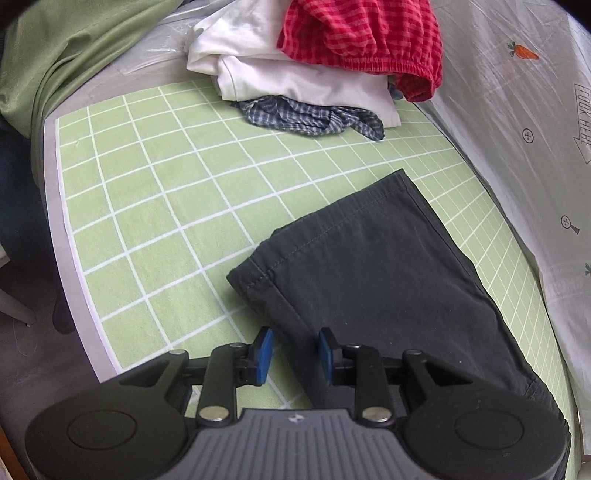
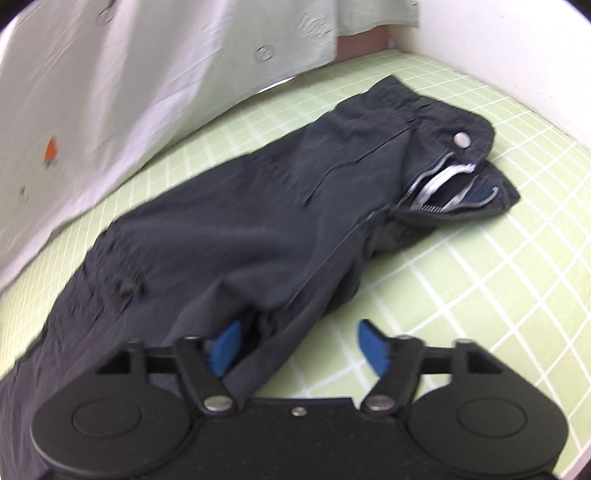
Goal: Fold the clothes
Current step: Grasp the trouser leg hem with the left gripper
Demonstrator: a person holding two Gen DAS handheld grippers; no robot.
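Dark grey trousers (image 1: 373, 266) lie flat on a green checked mat (image 1: 155, 206), the leg hem pointing away in the left wrist view. My left gripper (image 1: 295, 352) is open, its blue pads (image 1: 264, 354) straddling the near left edge of the trouser leg. In the right wrist view the trousers (image 2: 236, 236) show their waistband, silver button (image 2: 461, 139) and open zip at the far right. My right gripper (image 2: 301, 347) is open wide, its left pad (image 2: 225, 345) touching the near trouser edge, the right pad over bare mat (image 2: 461, 295).
A pile of clothes lies at the far end: a red checked garment (image 1: 362, 33), white clothes (image 1: 288, 70) and a blue plaid piece (image 1: 314, 116). A green cloth (image 1: 62, 51) lies far left. A white printed sheet (image 1: 517, 122) borders the mat on the right.
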